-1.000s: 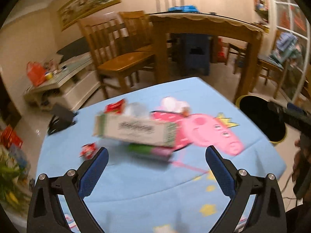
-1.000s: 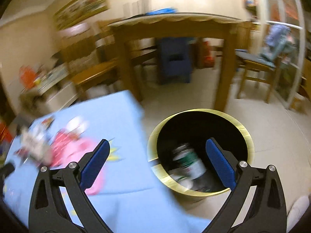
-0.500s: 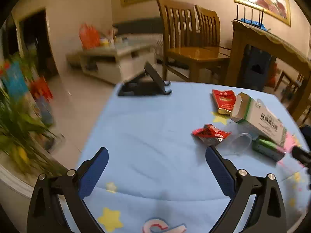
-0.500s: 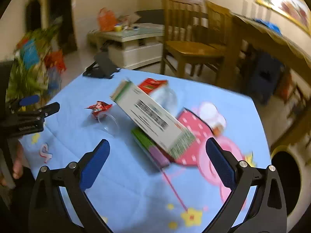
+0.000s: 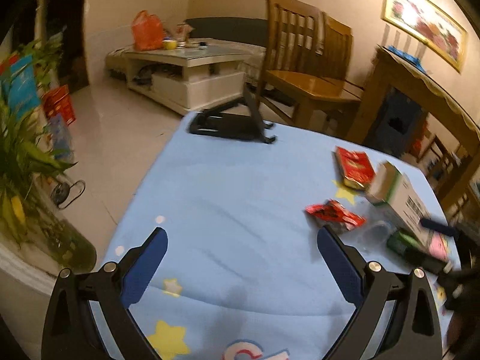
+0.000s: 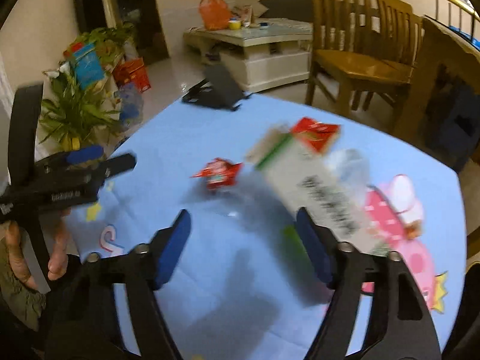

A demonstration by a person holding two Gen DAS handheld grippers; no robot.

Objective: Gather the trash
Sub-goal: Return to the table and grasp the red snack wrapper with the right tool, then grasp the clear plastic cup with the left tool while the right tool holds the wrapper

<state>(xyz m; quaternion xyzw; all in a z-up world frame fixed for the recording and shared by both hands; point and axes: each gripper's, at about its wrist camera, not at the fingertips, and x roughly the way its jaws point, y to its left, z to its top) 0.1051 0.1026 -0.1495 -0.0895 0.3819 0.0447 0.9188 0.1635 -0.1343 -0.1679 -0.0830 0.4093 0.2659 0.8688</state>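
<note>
Swinging back from the bin, my right gripper (image 6: pixel 243 240) now faces the blue table (image 6: pixel 186 132), fingers spread and empty, the white carton (image 6: pixel 318 192) just beyond them. My left gripper (image 5: pixel 240 258) hovers spread too, the red wrapper (image 5: pixel 334 214) off its right. One piece dropped; carton next.

From my remote feed: a black folding stand (image 5: pixel 231 123) sits at the far edge of the light-blue cartoon-print tablecloth (image 5: pixel 228 204). Beyond it I see a white low coffee table (image 5: pixel 192 69) carrying an orange plastic bag (image 5: pixel 147 31), with wooden slat-back chairs (image 5: pixel 303 72) to its right and a leafy green potted plant (image 6: pixel 75 111) to its left.
</note>
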